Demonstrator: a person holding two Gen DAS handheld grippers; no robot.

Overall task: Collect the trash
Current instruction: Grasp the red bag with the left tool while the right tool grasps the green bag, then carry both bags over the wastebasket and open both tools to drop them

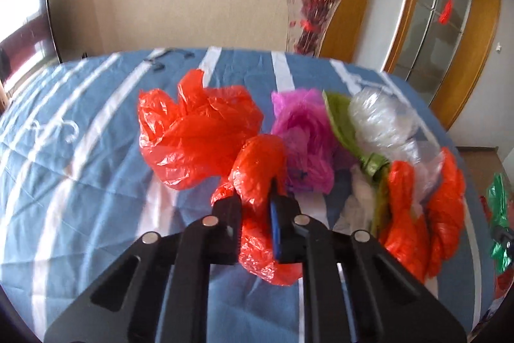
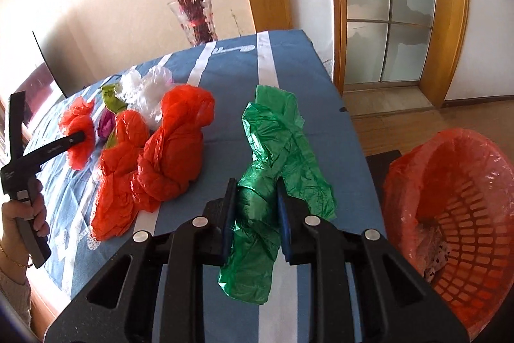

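Left wrist view: left gripper (image 1: 257,201), black plastic fingers with a blue pad, clamped on a crumpled red plastic bag (image 1: 257,169), thin and glossy, resting on the striped cloth (image 1: 80,150), blue cotton with white bands and faint white script too blurred to read. Just behind it lies a larger red bag (image 1: 196,130), loosely wadded. To its right: a magenta bag (image 1: 305,134), a green-yellow sheet (image 1: 343,121), a clear wrinkled bag (image 1: 382,121), and two twisted red bags (image 1: 420,214), all touching in one heap.

Right wrist view: right gripper (image 2: 257,208), same black build, pressed together on a translucent green bag (image 2: 273,169), long and creased, its lower end hanging over the cloth near the table's right edge. Beside the table on the right stands a red lattice waste basket (image 2: 462,233) lined with red film; some pale scraps lie inside, possibly paper. A hand (image 2: 22,214) at the left grips the other tool's handle, whose small white lettering is unreadable. Behind the table, a glass vase (image 2: 196,18) holds red-budded twigs.
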